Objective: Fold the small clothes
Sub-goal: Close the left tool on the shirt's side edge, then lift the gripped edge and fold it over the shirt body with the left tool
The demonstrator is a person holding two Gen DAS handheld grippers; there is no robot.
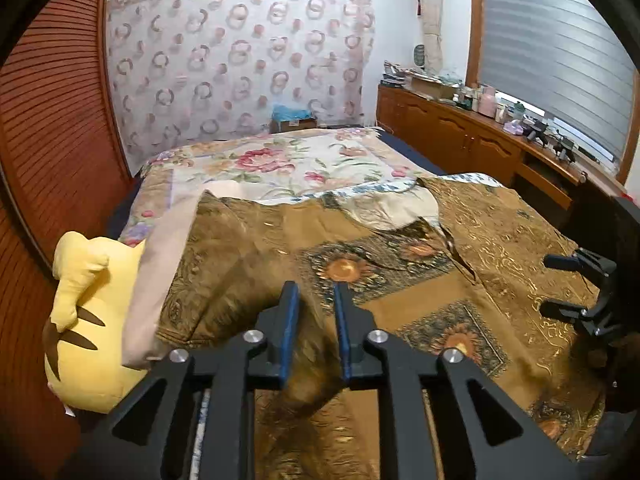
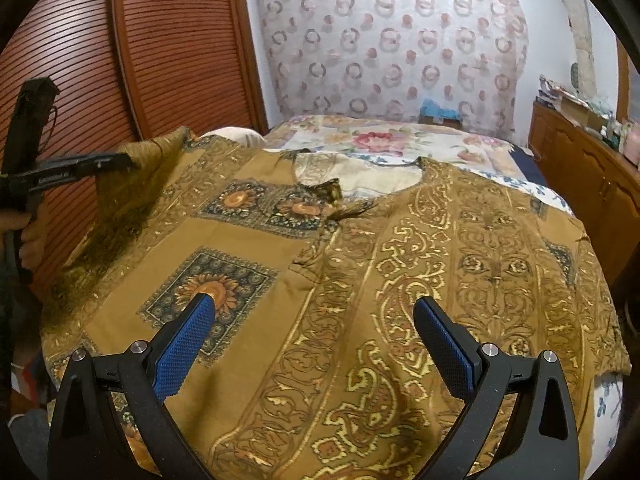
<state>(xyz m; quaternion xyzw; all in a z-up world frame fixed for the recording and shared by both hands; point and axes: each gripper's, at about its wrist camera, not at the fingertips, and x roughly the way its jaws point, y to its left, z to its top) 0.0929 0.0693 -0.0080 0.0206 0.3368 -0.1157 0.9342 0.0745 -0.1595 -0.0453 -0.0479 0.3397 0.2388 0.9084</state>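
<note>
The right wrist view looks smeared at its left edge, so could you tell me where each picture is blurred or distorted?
Right wrist view: motion blur smears the lifted edge of the brown garment in the left tool, the rest sharp; left wrist view: cloth between that tool's fingers is blurred; both views: fisheye bends the louvred door.

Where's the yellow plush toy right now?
In the left wrist view, the yellow plush toy sits at the bed's left edge, against the shirt's lifted left side, near the slatted wooden door.
</note>
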